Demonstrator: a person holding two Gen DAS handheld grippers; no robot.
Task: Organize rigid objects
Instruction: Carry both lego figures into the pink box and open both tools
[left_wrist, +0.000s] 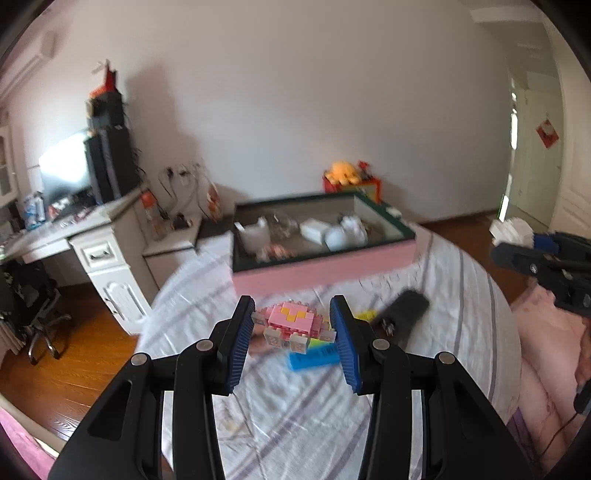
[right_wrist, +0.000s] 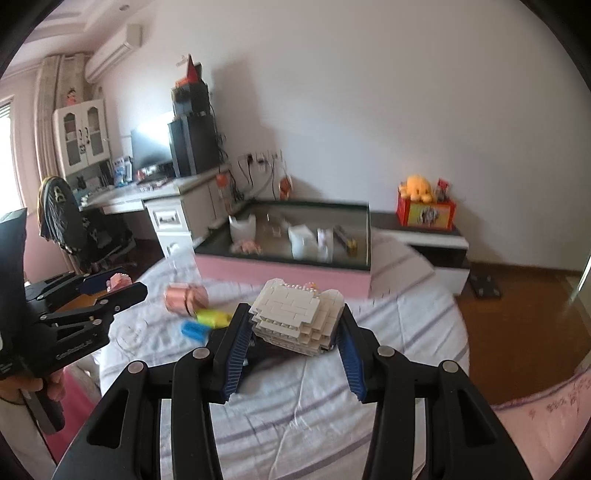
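Gripping in both hands, mid-carry toward the pink box (left_wrist: 321, 267). Left claw (left_wrist: 291, 317) pinching a pink brick model (left_wrist: 291, 323) between its blue pads, apparently lifted clear of the bed (left_wrist: 295, 424), short of the box. Right claw (right_wrist: 295, 325) clamping a white brick model (right_wrist: 295, 314), likewise short of the box. Remaining on the bed in front of the box: blue brick (left_wrist: 314, 360), yellow brick (right_wrist: 212, 318), black object (left_wrist: 404, 314). Next, judging: carrying each model over the box rim, lowering inside among the pieces already there, then spreading the pads.
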